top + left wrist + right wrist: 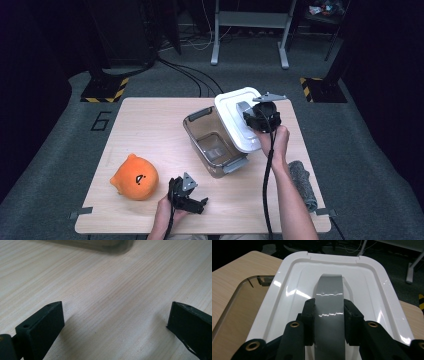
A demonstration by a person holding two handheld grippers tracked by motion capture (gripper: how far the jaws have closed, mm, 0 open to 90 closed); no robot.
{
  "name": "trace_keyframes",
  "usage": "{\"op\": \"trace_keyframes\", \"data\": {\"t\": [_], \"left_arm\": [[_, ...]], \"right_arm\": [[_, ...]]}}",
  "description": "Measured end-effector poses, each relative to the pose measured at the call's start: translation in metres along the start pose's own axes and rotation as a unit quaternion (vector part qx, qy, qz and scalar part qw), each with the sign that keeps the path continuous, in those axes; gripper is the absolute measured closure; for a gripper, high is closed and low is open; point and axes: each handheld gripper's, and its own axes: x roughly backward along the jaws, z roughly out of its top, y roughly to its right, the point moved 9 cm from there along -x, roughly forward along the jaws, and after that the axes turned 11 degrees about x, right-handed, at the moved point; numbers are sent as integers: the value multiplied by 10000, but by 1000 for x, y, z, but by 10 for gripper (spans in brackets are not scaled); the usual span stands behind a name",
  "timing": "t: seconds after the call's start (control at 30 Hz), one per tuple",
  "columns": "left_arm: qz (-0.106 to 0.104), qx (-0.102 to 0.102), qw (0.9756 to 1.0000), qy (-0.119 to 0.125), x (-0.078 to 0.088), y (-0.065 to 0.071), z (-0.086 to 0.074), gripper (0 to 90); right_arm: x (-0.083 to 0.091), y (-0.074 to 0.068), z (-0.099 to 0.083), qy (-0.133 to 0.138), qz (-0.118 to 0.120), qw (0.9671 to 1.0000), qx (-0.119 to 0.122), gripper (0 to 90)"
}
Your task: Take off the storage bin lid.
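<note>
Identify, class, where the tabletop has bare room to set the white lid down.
Bare wood lies left of the clear bin, behind the orange plush. It is crowded from the bin to the grey cloth, where the right gripper holds the lid.

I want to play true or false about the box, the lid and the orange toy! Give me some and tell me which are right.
1. The right gripper is shut on the grey handle of the white lid. True.
2. The white lid sits flat and closed on the clear box. False: it is lifted and tilted over the box's right side, and the box is open.
3. The left gripper holds the orange plush toy. False: its jaws stand open over bare table, with the toy to its left.
4. A grey cloth lies near the table's right edge. True.
5. The clear box is full of toys. False: it looks empty.
</note>
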Motion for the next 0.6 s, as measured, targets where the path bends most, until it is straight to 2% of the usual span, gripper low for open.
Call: {"op": "trace_keyframes", "data": {"t": [0.2,0.47,0.6], "left_arm": [[0,1,10000,0,0,0,0,4],[14,-11,10000,4,0,-1,0,4],[17,0,10000,14,0,0,0,4]], "right_arm": [[2,19,-8,-14,-154,9998,-120,665],[-2,48,-25,-89,-389,9979,-516,665],[-5,59,-34,-160,-520,9965,-627,665]]}}
